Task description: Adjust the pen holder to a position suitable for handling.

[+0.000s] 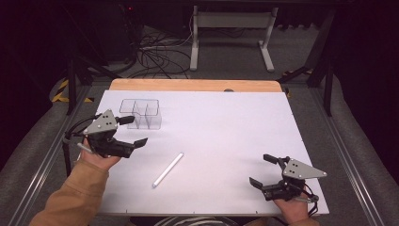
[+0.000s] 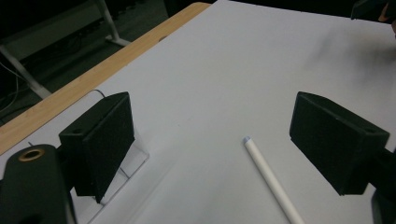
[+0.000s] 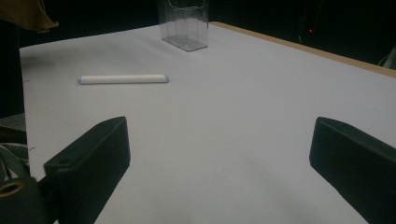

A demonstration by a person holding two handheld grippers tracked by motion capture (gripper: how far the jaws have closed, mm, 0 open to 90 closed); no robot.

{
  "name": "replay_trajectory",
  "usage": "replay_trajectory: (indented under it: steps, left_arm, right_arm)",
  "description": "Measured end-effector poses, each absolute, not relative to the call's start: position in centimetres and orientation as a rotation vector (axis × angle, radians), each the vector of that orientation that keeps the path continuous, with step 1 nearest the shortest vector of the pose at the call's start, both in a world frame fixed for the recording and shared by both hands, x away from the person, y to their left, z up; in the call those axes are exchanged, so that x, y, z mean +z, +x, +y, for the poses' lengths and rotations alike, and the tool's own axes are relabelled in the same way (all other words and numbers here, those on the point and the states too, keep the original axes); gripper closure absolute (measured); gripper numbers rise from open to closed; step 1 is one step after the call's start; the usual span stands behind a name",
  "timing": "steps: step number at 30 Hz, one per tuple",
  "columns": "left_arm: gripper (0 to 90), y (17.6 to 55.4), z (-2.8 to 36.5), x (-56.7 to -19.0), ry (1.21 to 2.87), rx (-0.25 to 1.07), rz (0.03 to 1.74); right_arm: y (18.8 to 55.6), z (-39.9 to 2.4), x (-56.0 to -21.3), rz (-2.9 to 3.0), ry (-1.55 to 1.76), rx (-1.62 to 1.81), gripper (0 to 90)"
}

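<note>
My left tongs point(image 1: 132, 131) hang just above the left side of the worktop point(image 1: 226, 122), black and blocky, jaws spread wide with nothing between them, a grey three-cornered plate bolted on top. In the left gripper view the two pads point(image 2: 105, 140) look matte and finely grained, flat-faced rectangles with squared edges. Between them, down on the sheet, lies the white stick point(image 2: 273, 182): a slim, smooth, round rod with a faintly bluish tip, well clear of both pads. From above, that stick point(image 1: 168, 170) lies at a slant near the middle of the worktop, loose, touching nothing but the surface, between my two hands. The surface itself is a pale, matte white sheet, plain and flat, with a strip of light wood showing along the far edge. Just beside my left tongs stands the clear plastic organiser point(image 1: 141, 113), thin-walled and glassy, split into boxy compartments; its edge catches the light in the left gripper view. My right tongs point(image 1: 263, 169) sit low at the near right corner, jaws equally wide apart and holding nothing. In the right gripper view the same stick point(image 3: 122, 79) lies sideways well ahead of the pads, and the organiser point(image 3: 184, 25) rises upright behind it, transparent and sharp-cornered. My sleeve point(image 1: 70, 197) is a soft tan fabric.
</note>
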State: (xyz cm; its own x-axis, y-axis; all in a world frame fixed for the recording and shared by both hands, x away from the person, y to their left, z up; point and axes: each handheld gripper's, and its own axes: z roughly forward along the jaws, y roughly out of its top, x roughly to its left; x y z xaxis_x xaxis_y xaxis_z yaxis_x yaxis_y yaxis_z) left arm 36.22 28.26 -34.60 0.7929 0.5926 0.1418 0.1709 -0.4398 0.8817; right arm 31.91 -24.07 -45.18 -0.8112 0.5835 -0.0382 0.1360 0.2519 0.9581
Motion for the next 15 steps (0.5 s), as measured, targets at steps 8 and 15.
replay_trajectory:
  steps: [8, 15]
  left_arm:
    - [16.5, 38.4, 28.9, -34.3, 2.018, 0.495, 0.585]
    - [21.0, 39.8, 28.7, -34.6, 2.071, 0.447, 0.591]
  right_arm:
    - [31.9, -24.0, -45.2, 2.153, 0.658, 1.583, 5.8]
    - [31.9, -24.0, -45.2, 2.157, 0.657, 1.582, 5.8]
